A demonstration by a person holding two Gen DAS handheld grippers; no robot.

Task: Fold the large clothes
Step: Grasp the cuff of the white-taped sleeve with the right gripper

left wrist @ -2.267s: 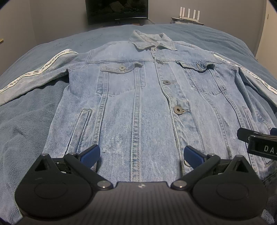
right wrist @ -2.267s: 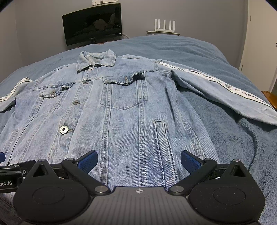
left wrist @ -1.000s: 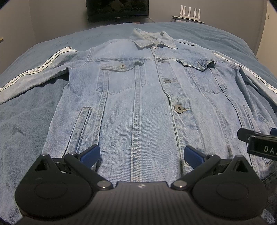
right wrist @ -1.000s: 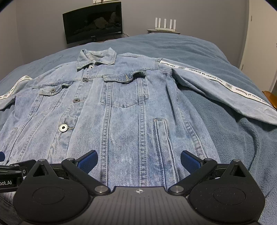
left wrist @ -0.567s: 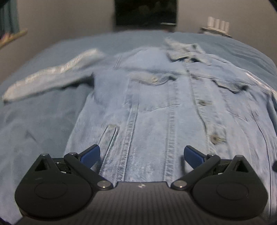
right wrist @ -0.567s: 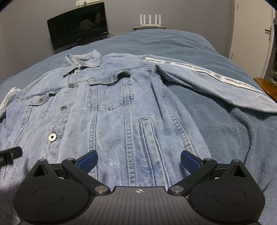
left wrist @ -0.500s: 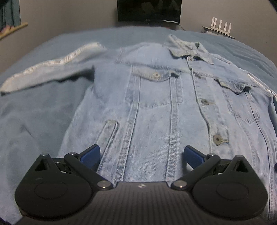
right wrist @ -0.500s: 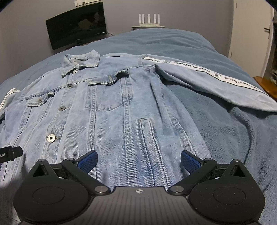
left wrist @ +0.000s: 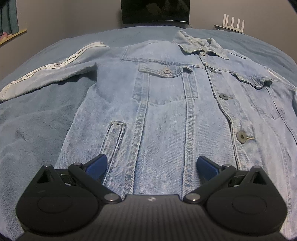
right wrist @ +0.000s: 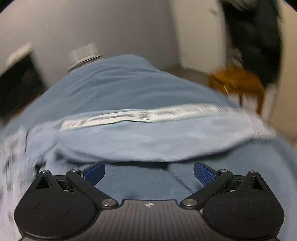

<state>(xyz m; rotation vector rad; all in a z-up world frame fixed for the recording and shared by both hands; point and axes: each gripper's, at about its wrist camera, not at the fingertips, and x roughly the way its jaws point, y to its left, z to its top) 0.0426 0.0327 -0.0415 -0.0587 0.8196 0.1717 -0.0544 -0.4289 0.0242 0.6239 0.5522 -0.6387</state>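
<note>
Left wrist view.
- Denim jacket (left wrist: pixel 167 115): light blue, lying front-up and buttoned on the bed (left wrist: pixel 33 129), which is covered in a blue fleece blanket. Collar (left wrist: pixel 200 44) at the far end, hem nearest the camera.
- Sleeve (left wrist: pixel 52 72): stretched out to the left across the blanket, carrying a white printed stripe (left wrist: pixel 61 63) along its length.
- Chest pocket flap (left wrist: pixel 165 69) with 1 metal button; slanted side pocket (left wrist: pixel 114 137) lower down; 3 buttons visible down the placket (left wrist: pixel 224 103).
- Left hand-held gripper (left wrist: pixel 151 165): blue-padded fingers spread wide, hovering low over the jacket's hem area, holding nothing. Contact with the denim cannot be told.
- Background: dark screen (left wrist: pixel 155 11) against the far wall; white router (left wrist: pixel 233 23) with 4 upright antennas to its right.

Right wrist view (heavily motion-blurred).
- Right sleeve (right wrist: pixel 148 137): lying crosswise over the blue bed (right wrist: pixel 120 83), its white stripe (right wrist: pixel 148 115) running left to right; print unreadable.
- Jacket body (right wrist: pixel 16 157): only a pale smear at the left edge.
- Right hand-held gripper (right wrist: pixel 148 173): fingers spread wide, nothing between them, over bare blanket just in front of the sleeve's near edge.
- Background: brown wooden furniture (right wrist: pixel 239 83) at right beyond the bed; dark shape (right wrist: pixel 258 37) above it, not identifiable; white door (right wrist: pixel 200 33); dark screen (right wrist: pixel 16 83) at far left.
</note>
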